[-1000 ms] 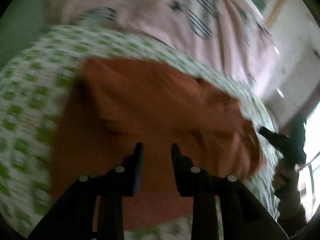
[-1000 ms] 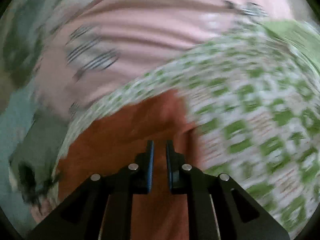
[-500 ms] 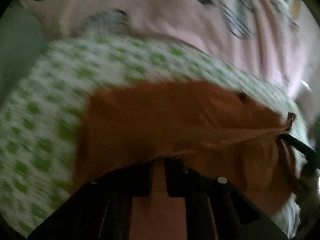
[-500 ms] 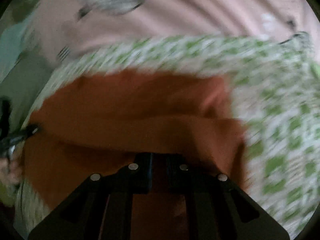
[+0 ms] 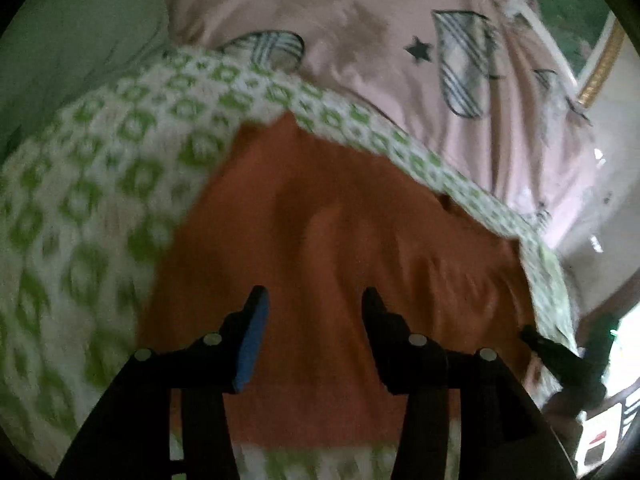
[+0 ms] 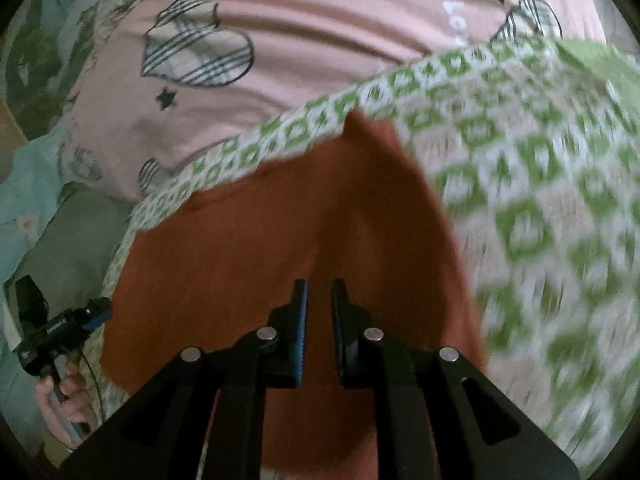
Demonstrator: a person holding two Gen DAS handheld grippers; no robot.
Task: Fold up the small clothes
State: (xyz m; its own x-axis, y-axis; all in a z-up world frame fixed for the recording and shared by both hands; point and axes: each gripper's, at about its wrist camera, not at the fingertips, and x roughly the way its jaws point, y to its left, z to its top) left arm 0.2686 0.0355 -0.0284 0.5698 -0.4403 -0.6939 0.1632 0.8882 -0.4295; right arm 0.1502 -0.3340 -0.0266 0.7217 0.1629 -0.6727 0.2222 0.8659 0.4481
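Garment: orange cloth [image 5: 340, 240], a small piece of clothing, lying spread ahead of and beneath both sets of jaws, on a green-and-white patterned cloth [image 5: 92, 184]. That in turn lies on a pink sheet with plaid hearts [image 5: 360, 32]; I judge this is a bed.

Lay: mostly flat, with soft ridges and shallow creases ahead of my left jaws. In the right wrist view its far edge runs up to a point beyond the jaws.

Left gripper [image 5: 312, 300]: jaws opening, about half apart, nothing between them; orange cloth shows through the gap, below the tips.

Right gripper [image 6: 319, 292]: jaws nearly closed, a narrow slot left, no fabric pinched in it that I can see. I read it as empty.

Other rig parts: from the right wrist view the left gripper [image 6: 70, 322] sits far to the left of my jaws, with the hand [image 6: 66, 394] on its handle.

Handling, my judgement: light, limp, thin woven cloth. It will sag and drag, not hold shape. Not fragile, not slippery against the patterned cloth.

Where to grip, my judgement: edges or corners only, one per gripper, pinching a single layer near the hem just below each pair of tips. Mid-panel grabs would bunch it.

Risk: catching the patterned cloth along with the orange one.
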